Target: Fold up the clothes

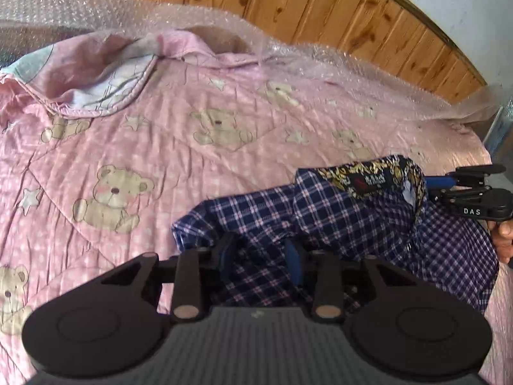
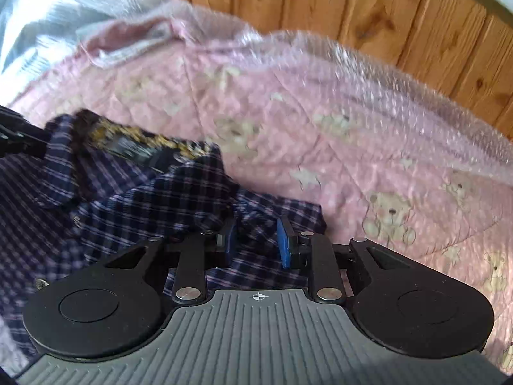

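Left wrist: both tools gaping over plaid shirt.

— What lies in front of the left gripper?
— A navy plaid shirt, bunched on the pink teddy-bear quilt. The gripper's fingers stand apart with shirt cloth between them; the blue pad shows on one.
— And the collar?
— The collar, lined in a gold print with a dark label, sits on the shirt's far side, raised.
— Anything beside the shirt?
— At its right edge, the right gripper and a hand. Beyond the quilt, bubble wrap against a wooden headboard.
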The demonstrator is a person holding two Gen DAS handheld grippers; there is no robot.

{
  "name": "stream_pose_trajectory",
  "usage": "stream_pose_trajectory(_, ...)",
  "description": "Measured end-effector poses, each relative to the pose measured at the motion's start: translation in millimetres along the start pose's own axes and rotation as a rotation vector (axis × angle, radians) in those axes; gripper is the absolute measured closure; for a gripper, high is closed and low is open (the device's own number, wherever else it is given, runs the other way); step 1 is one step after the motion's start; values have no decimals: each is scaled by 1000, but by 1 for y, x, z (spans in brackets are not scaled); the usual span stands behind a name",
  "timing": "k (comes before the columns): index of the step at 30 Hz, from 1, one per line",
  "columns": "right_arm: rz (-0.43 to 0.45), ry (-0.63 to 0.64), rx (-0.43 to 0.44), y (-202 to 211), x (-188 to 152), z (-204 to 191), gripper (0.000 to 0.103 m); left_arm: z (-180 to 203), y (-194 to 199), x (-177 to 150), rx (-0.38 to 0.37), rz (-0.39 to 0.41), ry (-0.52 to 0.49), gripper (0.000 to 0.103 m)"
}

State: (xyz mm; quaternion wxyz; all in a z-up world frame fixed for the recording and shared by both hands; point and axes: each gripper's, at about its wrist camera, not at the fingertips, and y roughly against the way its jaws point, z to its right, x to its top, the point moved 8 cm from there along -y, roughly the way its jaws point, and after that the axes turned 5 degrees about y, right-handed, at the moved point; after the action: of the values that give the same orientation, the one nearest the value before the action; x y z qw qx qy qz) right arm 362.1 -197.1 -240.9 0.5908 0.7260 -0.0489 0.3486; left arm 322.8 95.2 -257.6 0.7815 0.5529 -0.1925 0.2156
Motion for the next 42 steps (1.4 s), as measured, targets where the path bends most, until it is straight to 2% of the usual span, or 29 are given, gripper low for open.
stream_pose_trajectory(3,-11,9,8,-2,2,-5,66,-10,6,3,6,-5,68,66)
stream_pose_trajectory(6,-5,-2,3,3,5,-6,68,-7,37,-3,-3,27,91,65)
stream_pose_trajectory(7,36,-22,-12,20,7,-4,66,-2,50,-6,-24,42,98,58)
stream_pose_trajectory(8,80,-28,-15,39,8,-7,70,7,64,-13,-70,62,108,55)
stream_pose_trajectory(9,106,-16,8,53,5,-15,70,16,76,-23,-118,67,115,48)
stream_pose_trajectory(10,122,3,42,65,-2,-26,69,25,79,-38,-145,46,107,48)
stream_pose_trajectory(12,120,51,91,75,-21,-44,62,33,72,-69,-115,-4,70,49)
stream_pose_trajectory(13,78,85,92,66,-38,-50,62,27,65,-81,-81,-11,83,56)
stream_pose_trajectory(15,24,118,98,53,-63,-54,62,19,64,-89,-55,12,140,65)
stream_pose_trajectory(16,30,93,105,53,-67,-49,64,16,67,-87,-57,20,199,62)
stream_pose_trajectory(17,37,69,113,53,-71,-43,66,14,73,-85,-56,31,255,58)
stream_pose_trajectory(19,44,21,118,59,-75,-37,64,20,93,-85,-42,67,325,22)
stream_pose_trajectory(20,40,-1,110,68,-74,-37,55,26,102,-87,-31,79,348,14)
stream_pose_trajectory(21,36,-23,102,77,-73,-38,41,33,111,-91,-14,79,363,4)
stream_pose_trajectory(22,32,-45,93,86,-72,-39,33,40,119,-96,3,78,378,3)
stream_pose_trajectory(23,25,-48,76,95,-73,-43,25,48,125,-101,16,71,387,2)
stream_pose_trajectory(27,-30,-31,0,112,-87,-65,14,87,133,-130,78,-8,342,0)
stream_pose_trajectory(29,-63,-39,-37,114,-94,-73,14,103,138,-141,111,-12,306,0)
stream_pose_trajectory(33,-42,-70,-66,140,-106,-91,14,125,141,-164,136,-72,310,0)
stream_pose_trajectory(38,-11,-103,-102,176,-121,-112,12,154,161,-182,144,-39,246,0)
stream_pose_trajectory(42,2,-105,-149,208,-135,-126,11,160,179,-200,157,-39,266,0)
